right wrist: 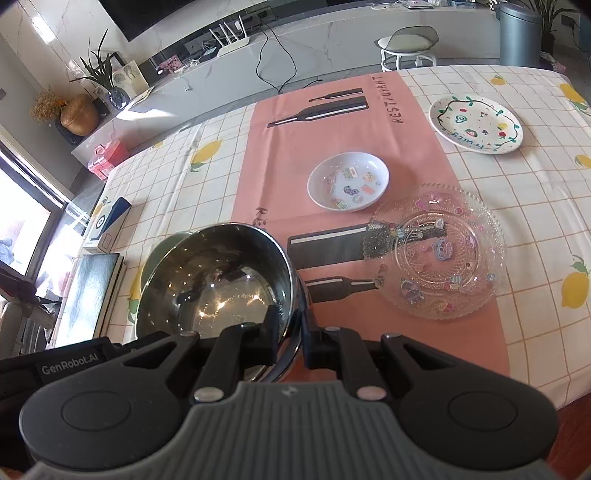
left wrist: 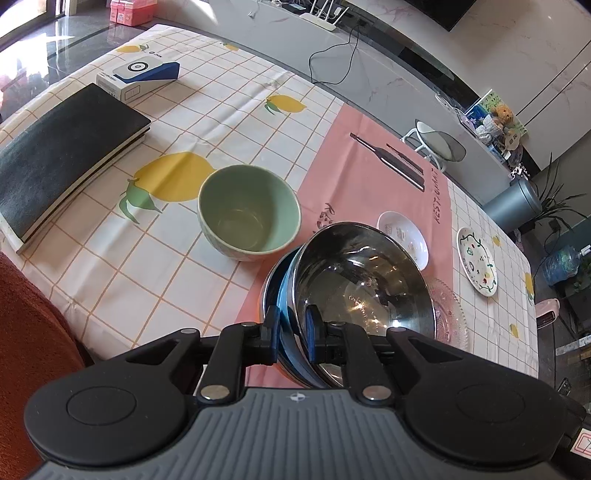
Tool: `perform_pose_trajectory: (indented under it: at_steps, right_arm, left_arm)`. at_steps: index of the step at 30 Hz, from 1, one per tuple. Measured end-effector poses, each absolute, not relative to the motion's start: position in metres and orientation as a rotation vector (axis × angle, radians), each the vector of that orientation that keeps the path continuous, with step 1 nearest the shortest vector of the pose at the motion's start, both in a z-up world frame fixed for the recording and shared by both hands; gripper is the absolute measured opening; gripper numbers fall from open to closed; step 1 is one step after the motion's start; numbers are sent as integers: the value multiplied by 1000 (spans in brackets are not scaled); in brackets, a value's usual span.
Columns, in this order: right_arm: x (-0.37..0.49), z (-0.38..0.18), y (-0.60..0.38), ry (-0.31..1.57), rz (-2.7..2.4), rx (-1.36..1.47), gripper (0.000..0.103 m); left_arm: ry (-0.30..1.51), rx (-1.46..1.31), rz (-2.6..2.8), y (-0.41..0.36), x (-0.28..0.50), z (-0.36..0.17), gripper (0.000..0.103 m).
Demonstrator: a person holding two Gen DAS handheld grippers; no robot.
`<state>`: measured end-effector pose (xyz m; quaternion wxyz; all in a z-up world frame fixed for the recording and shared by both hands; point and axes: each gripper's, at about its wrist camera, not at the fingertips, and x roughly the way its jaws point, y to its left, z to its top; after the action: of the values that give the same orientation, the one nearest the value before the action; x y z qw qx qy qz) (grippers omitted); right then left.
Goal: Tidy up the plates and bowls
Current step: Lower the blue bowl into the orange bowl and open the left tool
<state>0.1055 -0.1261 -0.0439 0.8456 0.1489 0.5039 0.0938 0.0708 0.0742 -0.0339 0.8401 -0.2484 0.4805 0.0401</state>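
Note:
Both grippers hold one shiny steel bowl (left wrist: 362, 280) by its near rim, over the pink runner. My left gripper (left wrist: 291, 319) is shut on the rim, one pad inside and one outside; a blue band and a second rim show under the bowl's left side. My right gripper (right wrist: 291, 319) is shut on the steel bowl (right wrist: 218, 280) the same way. A pale green bowl (left wrist: 249, 212) stands upright just behind it, half hidden in the right wrist view (right wrist: 162, 251). To the right lie a small white dish (right wrist: 349, 181), a clear glass plate (right wrist: 436, 251) and a painted white plate (right wrist: 476, 123).
A black notebook (left wrist: 62, 155) and a white-and-blue box (left wrist: 140, 75) lie on the lemon-print tablecloth at the far left. A red-brown cloth (left wrist: 29, 332) hangs at the near left edge. Beyond the table's far edge stand a stool (right wrist: 406, 44) and a grey bin (right wrist: 517, 33).

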Motion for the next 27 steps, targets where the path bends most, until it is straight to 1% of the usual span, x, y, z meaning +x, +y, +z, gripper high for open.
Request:
perform_pose_trajectory:
  at_steps: [19,20,21,22,24,25,26,27]
  right_arm:
    - [110,-56,-119,1090,192,280,12]
    - [110,-55,-120,1090,193,284,14]
    - [110,-54,-121,1088,196,290,16]
    - [109,-52,-122,1081,196,295,16]
    - [108,-47,-123,1064,197,296,22]
    - [108,-43,-124,1054,201,296,29]
    - [107,-40,-124,1045,205,298,30]
    - [107,-36,-124,1035,211,298,30]
  left_arm:
    - [1028,-464,89,72,75,-43,15]
    - [1023,-470,87,73,74,-43,15]
    - [1018,-473,83,75,74,-41,17]
    - [1011,-476,79,76,73,-39,22]
    - [990,-488,66,79,70,-32,29]
    - [980,-495,57,81,70,-28,31]
    - [967,-501,48,84,69,-23,32]
    - [953,-507,42,87,68,-18,35]
